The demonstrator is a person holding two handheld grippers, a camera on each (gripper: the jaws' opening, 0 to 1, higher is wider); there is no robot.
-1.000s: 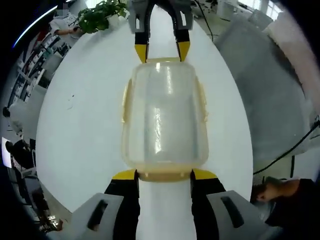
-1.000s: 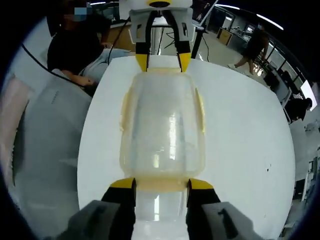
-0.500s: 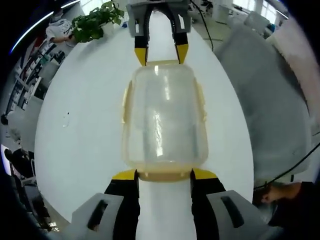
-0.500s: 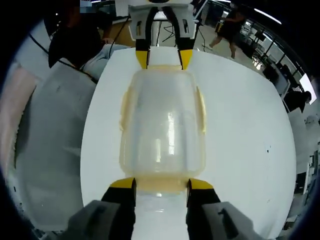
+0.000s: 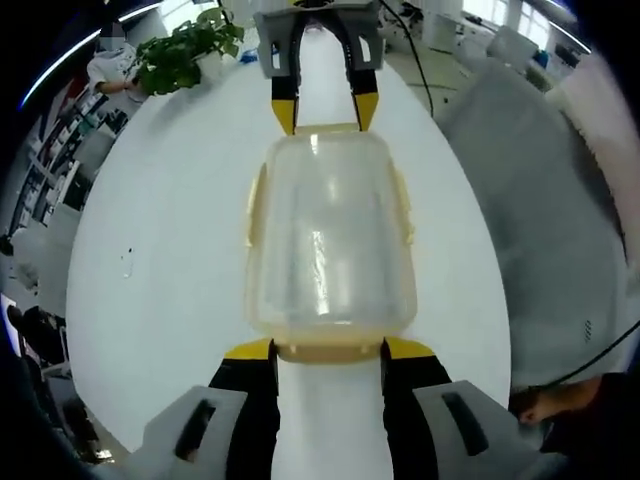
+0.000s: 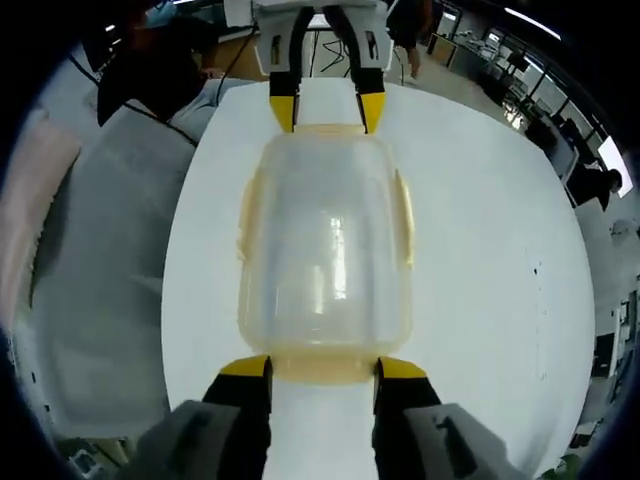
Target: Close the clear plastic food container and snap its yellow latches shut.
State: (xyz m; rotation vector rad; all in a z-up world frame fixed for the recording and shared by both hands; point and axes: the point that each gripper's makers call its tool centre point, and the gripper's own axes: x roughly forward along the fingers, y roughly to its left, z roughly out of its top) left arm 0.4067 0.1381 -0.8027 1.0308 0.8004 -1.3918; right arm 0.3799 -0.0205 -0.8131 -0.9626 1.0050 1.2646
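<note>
Container (image 5: 328, 238) betw. both grippers' jaws.

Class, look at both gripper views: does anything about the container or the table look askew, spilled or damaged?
Nothing stands out. The clear container sits straight on the white table, lid on, with the left gripper and right gripper at opposite ends.

The container (image 5: 328, 240) lies on the surface (image 5: 170, 250), lid on top, between the 2 hand-held grippers. The left hand-held gripper (image 5: 328, 352) sits at one short end of the container, its jaws either side of that end's latch (image 5: 328, 351). The right hand-held gripper (image 6: 323, 372) sits at the opposite short end in the same way. A plant (image 5: 180, 55) stands beyond the container, near the surface's far edge.
</note>
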